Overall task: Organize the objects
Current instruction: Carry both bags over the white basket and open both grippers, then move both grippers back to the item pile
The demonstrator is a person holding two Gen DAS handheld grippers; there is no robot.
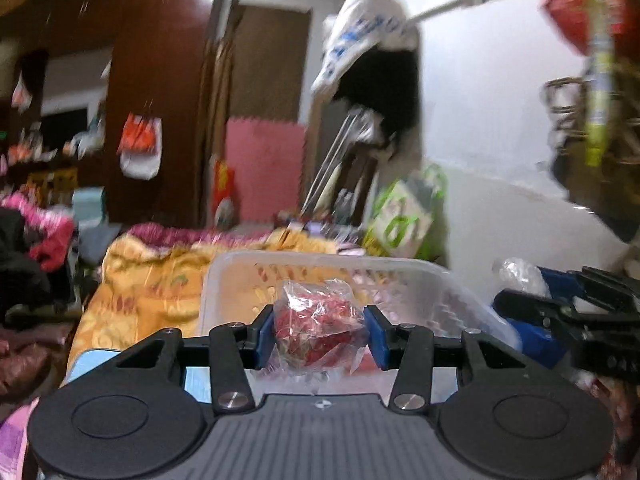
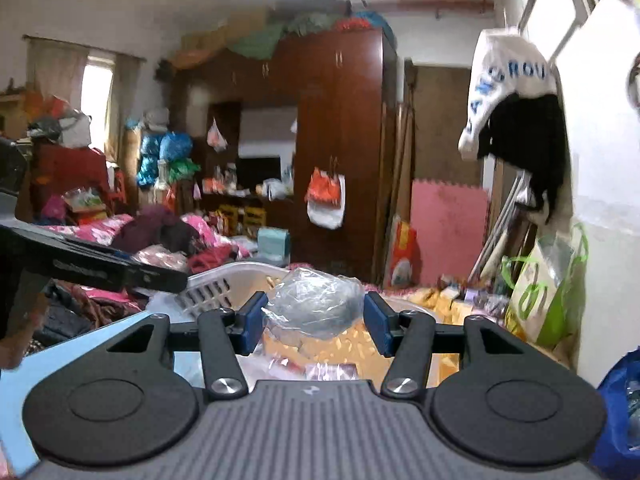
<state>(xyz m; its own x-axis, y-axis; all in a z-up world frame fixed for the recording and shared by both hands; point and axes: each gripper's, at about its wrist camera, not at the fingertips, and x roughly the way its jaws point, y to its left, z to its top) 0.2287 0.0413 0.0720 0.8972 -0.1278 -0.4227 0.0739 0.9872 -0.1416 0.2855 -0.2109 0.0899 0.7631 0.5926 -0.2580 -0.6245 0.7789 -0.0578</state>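
My left gripper (image 1: 319, 330) is shut on a clear plastic bag of red pieces (image 1: 318, 322), held just in front of a white slotted plastic basket (image 1: 320, 262) on the bed. My right gripper (image 2: 316, 322) is shut on a clear plastic bag with a grey item inside (image 2: 314, 306), held above the bedding beside the same basket (image 2: 224, 284). The right gripper shows at the right edge of the left wrist view (image 1: 568, 312), still holding its clear bag (image 1: 520, 274). The left gripper's arm shows at the left of the right wrist view (image 2: 100, 266).
A yellow patterned blanket (image 1: 148, 280) covers the bed under the basket. Piles of clothes (image 2: 160, 232) lie to the left. A dark wardrobe (image 2: 340, 152), pink foam mat (image 2: 448, 232), green-and-white bag (image 2: 540, 300) and white wall (image 2: 608, 200) stand behind and to the right.
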